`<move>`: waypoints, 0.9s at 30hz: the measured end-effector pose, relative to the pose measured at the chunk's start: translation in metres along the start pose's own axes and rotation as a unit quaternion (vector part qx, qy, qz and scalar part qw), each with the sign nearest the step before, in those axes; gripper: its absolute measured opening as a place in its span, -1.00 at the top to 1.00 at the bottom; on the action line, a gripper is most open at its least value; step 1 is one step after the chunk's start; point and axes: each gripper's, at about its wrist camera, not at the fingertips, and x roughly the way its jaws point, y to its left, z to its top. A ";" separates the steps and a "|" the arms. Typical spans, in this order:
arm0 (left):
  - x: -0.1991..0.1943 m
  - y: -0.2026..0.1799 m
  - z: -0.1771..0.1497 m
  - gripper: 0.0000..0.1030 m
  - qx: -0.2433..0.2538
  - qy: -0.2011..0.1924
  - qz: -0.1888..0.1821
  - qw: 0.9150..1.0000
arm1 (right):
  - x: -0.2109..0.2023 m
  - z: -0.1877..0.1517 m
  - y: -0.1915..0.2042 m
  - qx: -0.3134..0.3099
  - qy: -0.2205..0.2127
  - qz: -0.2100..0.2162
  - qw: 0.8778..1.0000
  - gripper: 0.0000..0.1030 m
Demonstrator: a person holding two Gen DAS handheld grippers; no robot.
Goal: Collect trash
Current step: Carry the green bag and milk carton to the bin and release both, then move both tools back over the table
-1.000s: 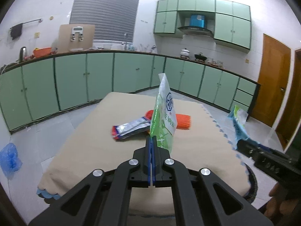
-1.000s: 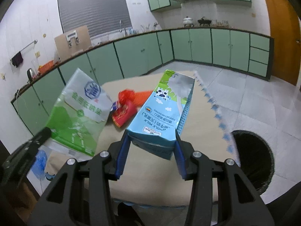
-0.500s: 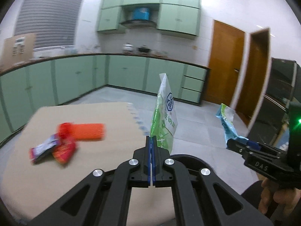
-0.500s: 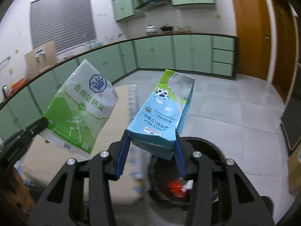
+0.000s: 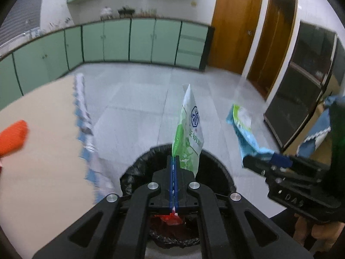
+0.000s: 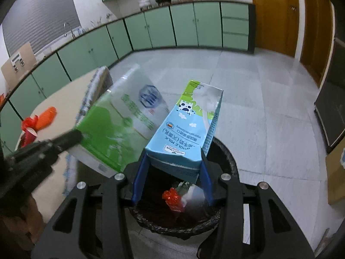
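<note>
My left tool (image 5: 174, 172) pinches the green salt bag (image 5: 189, 133); my right tool (image 6: 172, 172) grips the milk carton (image 6: 185, 129) — both have swung off the tabletop (image 5: 43, 151) and now hang over the bin (image 6: 226, 157), ready to drop.

Your black bin (image 6: 226, 157) is half hidden behind the milk carton (image 6: 183, 133) and the fingers (image 6: 138, 177). The green bag (image 6: 112, 125) is motion-blurred, its print unreadable; the worktop (image 5: 38, 151) runs off the frame's left edge.
</note>
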 end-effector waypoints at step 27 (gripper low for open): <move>-0.159 0.126 -0.065 -0.45 -0.110 -0.057 0.180 0.976 | -0.055 0.002 0.151 -0.097 -0.018 0.112 0.989 -0.38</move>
